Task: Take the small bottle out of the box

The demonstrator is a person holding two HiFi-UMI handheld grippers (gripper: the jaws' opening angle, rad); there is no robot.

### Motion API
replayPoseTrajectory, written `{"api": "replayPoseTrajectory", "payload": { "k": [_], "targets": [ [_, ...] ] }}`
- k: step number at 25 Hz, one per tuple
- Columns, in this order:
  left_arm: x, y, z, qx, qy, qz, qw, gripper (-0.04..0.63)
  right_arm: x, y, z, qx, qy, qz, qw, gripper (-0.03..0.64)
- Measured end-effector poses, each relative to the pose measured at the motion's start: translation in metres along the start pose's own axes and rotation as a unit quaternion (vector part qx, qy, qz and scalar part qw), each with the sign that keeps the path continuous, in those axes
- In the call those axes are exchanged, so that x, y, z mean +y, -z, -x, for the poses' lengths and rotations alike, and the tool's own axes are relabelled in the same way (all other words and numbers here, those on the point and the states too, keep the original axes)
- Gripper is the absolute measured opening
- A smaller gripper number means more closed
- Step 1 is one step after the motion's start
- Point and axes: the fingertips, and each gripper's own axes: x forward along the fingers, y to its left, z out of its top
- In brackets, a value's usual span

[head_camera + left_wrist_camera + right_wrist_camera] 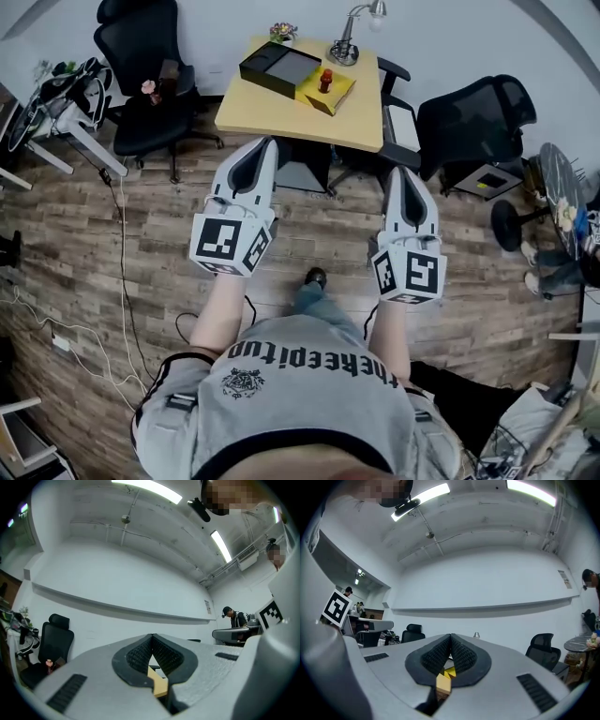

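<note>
A small red bottle [325, 81] with a dark cap stands upright on a yellow box [334, 94] at the far side of the wooden desk [272, 117]. An open black box [279, 67] lies just left of it. My left gripper [265, 142] and right gripper [401, 172] hang over the floor short of the desk, pointing toward it, well apart from the bottle. In the left gripper view the gripper's [152, 637] tips meet with nothing between them. The right gripper [451, 636] looks the same in its own view, with the desk showing through the gap lower down.
A desk lamp [349, 37] and a flower pot [281, 33] stand at the desk's back edge. Black office chairs sit at the left [145, 70] and right [473, 122]. Cables [122, 272] trail over the wooden floor. A person stands at a counter [234, 618] in the distance.
</note>
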Motion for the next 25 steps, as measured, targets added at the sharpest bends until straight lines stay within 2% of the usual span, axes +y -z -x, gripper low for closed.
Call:
{"api": "replayPoseTrajectory", "payload": {
  "k": [13, 25],
  "targets": [
    [0.022, 0.008, -0.097, -0.012, -0.021, -0.006, 0.9997, 0.003, -0.052, 0.003, -0.104, -0.009, -0.029, -0.001, 1.0, 0.002],
    [0.022, 0.023, -0.152, -0.02, -0.044, -0.001, 0.9988, 0.003, -0.092, 0.022, -0.156, -0.012, -0.057, -0.012, 0.998, 0.002]
  ]
}}
